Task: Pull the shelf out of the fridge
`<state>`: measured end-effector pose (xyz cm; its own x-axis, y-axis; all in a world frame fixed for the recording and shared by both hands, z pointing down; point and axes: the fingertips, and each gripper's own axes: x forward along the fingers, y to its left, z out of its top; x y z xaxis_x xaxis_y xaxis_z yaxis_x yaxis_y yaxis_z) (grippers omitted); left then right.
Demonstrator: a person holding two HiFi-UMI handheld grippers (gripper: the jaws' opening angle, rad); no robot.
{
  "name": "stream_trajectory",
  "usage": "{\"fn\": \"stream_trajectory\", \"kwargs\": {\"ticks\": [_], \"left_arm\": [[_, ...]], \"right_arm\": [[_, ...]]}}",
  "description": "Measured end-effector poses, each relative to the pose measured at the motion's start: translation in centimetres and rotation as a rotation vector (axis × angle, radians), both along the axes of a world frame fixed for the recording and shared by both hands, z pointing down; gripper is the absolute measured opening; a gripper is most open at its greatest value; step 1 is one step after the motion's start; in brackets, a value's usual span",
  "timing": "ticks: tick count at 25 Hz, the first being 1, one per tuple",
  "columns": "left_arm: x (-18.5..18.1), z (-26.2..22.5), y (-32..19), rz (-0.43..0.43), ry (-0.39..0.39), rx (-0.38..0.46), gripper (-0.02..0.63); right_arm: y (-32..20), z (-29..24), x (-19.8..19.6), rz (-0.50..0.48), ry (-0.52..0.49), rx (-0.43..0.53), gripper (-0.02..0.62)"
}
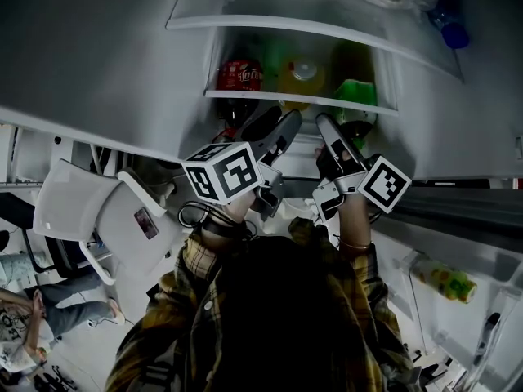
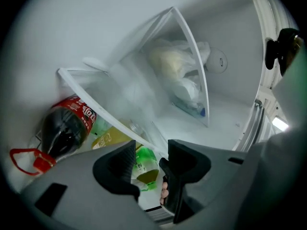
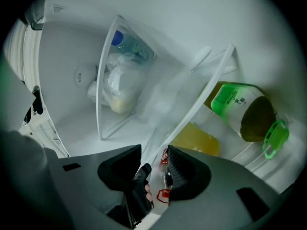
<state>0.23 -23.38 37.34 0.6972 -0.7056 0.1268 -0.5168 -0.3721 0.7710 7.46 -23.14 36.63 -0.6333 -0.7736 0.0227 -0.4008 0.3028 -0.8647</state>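
Observation:
The lower glass shelf (image 1: 301, 99) has a white front edge and lies above a cola bottle (image 1: 239, 76), a yellow drink (image 1: 303, 72) and a green bottle (image 1: 356, 93). Both grippers reach in side by side just under that edge. The left gripper (image 1: 282, 126) is open; in its own view the shelf's edge (image 2: 96, 107) runs down to the mouth of the left gripper (image 2: 151, 150). The right gripper (image 1: 328, 126) is open too, and the shelf's edge (image 3: 201, 92) slants into the gap of the right gripper (image 3: 154, 152). No pad presses on it.
An upper shelf (image 1: 315, 29) carries a bagged food item (image 2: 172, 66) and a blue-capped bottle (image 3: 120, 40). A white chair (image 1: 98, 211) stands at the left. The fridge door (image 1: 490, 260) at the right holds a bottle (image 1: 445, 280). A person's legs (image 1: 57, 309) show low left.

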Motion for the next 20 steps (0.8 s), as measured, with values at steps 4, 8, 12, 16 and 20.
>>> {"fn": "stream_trajectory", "kwargs": {"ticks": [4, 8, 12, 16, 20], "left_arm": [[0.2, 0.3, -0.9, -0.019, 0.035, -0.028, 0.202], [0.3, 0.8, -2.2, -0.050, 0.080, -0.054, 0.202], [0.4, 1.2, -3.1, -0.077, 0.124, -0.076, 0.202], [0.6, 1.5, -3.8, -0.091, 0.144, -0.091, 0.202], [0.7, 1.8, -4.5, -0.104, 0.171, -0.111, 0.202]], "right_arm": [[-1.1, 0.4, 0.0, 0.007, -0.049, -0.022, 0.163], [-2.2, 1.2, 0.1, 0.027, -0.065, -0.045, 0.163], [-3.0, 1.9, 0.3, 0.035, -0.069, -0.064, 0.163], [-3.7, 2.5, 0.3, 0.051, -0.099, -0.091, 0.163], [-4.8, 2.3, 0.0, 0.059, -0.100, -0.094, 0.163]]}}
